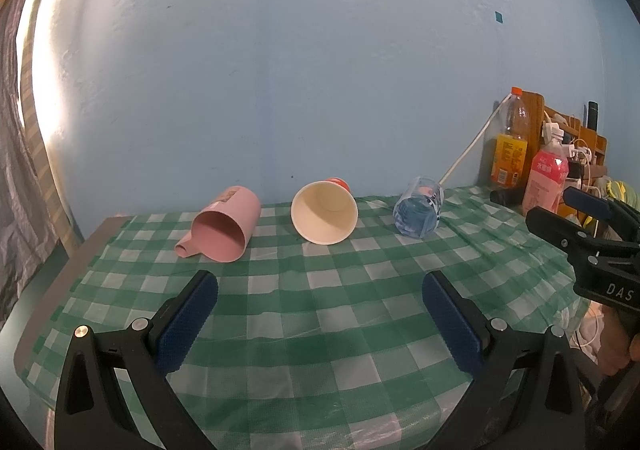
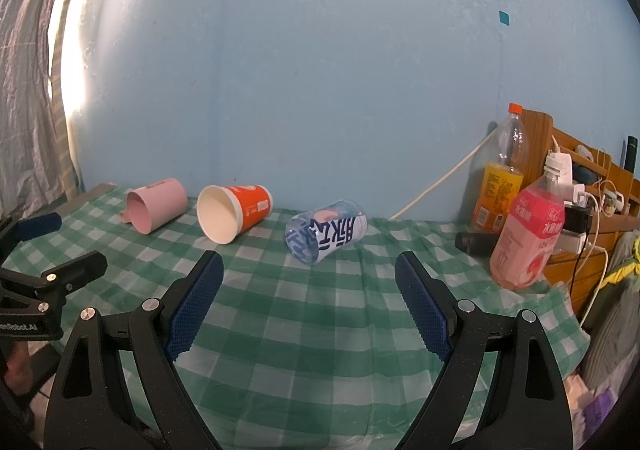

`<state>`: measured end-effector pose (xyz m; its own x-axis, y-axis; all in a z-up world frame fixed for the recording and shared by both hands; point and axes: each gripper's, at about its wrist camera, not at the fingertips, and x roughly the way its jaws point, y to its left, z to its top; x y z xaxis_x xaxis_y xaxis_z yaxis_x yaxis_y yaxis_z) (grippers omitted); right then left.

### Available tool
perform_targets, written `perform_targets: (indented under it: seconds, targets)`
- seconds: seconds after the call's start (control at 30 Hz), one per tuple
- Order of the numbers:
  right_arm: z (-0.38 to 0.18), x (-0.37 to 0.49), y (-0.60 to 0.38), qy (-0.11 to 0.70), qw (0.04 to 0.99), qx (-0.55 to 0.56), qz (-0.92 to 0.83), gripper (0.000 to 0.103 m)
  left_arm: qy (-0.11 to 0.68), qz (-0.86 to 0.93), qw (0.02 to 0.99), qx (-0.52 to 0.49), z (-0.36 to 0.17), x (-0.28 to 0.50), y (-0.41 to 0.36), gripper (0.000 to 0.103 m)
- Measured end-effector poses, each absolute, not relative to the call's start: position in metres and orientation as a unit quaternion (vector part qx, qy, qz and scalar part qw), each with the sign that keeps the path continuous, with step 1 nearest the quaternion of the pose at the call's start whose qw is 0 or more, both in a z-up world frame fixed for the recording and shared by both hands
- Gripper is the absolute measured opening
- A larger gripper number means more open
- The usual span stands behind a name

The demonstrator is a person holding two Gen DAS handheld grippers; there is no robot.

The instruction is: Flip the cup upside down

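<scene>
Three cups lie on their sides in a row on the green checked tablecloth point(image 1: 312, 314), mouths toward me. A pink mug point(image 1: 224, 226) is at the left, an orange paper cup point(image 1: 325, 212) in the middle, a blue-and-white cup point(image 1: 419, 212) at the right. In the right wrist view they are the pink mug point(image 2: 160, 204), the orange cup point(image 2: 236, 210) and the blue cup point(image 2: 326, 230). My left gripper point(image 1: 320, 290) is open and empty, short of the orange cup. My right gripper point(image 2: 309, 264) is open and empty, just short of the blue cup.
An orange drink bottle point(image 2: 500, 178) and a pink drink bottle point(image 2: 528, 234) stand at the table's right end, beside a wooden rack point(image 2: 584, 178) with chargers and cables. A white cable point(image 2: 436, 182) runs along the blue wall. A curtain point(image 2: 28, 90) hangs at the left.
</scene>
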<state>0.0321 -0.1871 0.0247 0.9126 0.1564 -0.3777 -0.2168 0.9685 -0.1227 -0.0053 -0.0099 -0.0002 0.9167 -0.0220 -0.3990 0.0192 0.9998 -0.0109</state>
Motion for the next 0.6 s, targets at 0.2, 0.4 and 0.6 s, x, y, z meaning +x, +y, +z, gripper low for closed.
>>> perform_targets:
  seconds: [0.2, 0.4, 0.6]
  targets:
    - [0.0254, 0.0334, -0.1862, 0.187, 0.974, -0.081, 0.096, 0.087, 0.205, -0.012, 0.979, -0.005, 0.0, -0.0046, -0.0098, 0.103]
    - [0.0235, 0.0324, -0.1864, 0.187, 0.974, -0.082, 0.095, 0.087, 0.207, -0.013, 0.978, -0.002, 0.0003, -0.0038, -0.0092, 0.103]
    - [0.0224, 0.0328, -0.1852, 0.188, 0.974, -0.082, 0.096, 0.087, 0.208, -0.014, 0.978, -0.002, 0.0001, -0.0039, -0.0098, 0.103]
